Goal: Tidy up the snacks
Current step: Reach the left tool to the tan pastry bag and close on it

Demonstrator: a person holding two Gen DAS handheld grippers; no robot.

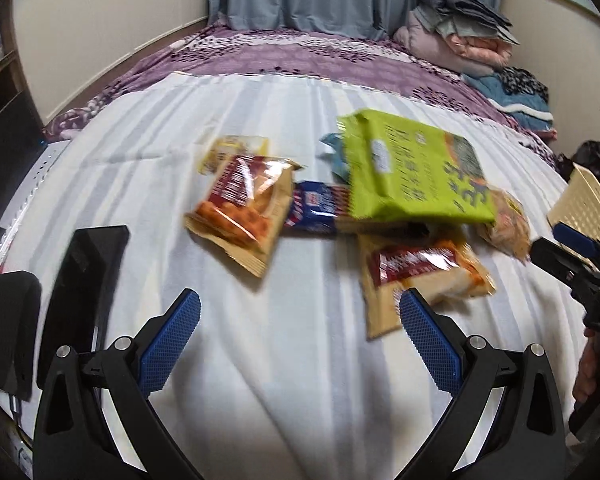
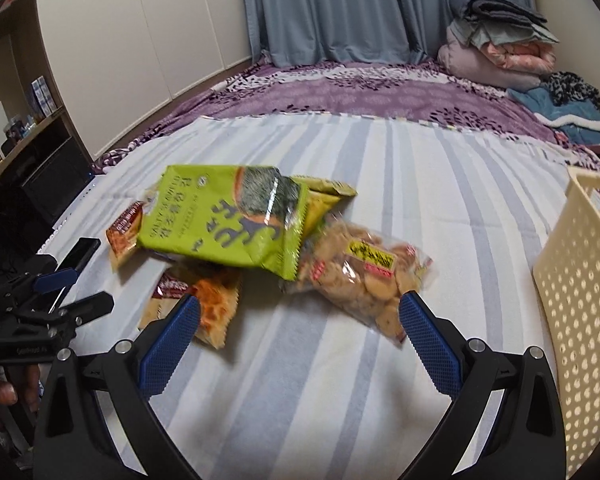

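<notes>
The left tool (image 1: 300, 332) is hovering over the striped bed sheet (image 1: 260, 360) with its blue-padded fingers spread wide, gripping nothing and touching nothing. The right tool (image 2: 300, 332) is likewise gaping wide and empty above the same sheet.

The snacks are lying in a loose heap ahead of both tools. Just beyond the left tool's right finger an orange-and-red snack packet (image 1: 416, 276) is resting on the sheet; a matching packet (image 1: 244, 212) is sitting ahead to the left, with a blue packet (image 1: 316, 206) between them. A large green seaweed bag (image 1: 412, 168) is lying on top of the pile, farther ahead. Its print looks like Asian script, too blurred to read.

Just ahead of the right tool's right finger, a clear bag of crackers (image 2: 364, 276) with a yellow label is lying against the green bag; the label's writing is illegible. A cream perforated basket (image 2: 580, 280) is standing to the right of that tool. A black phone (image 1: 88, 280) is lying left of the left tool.
</notes>
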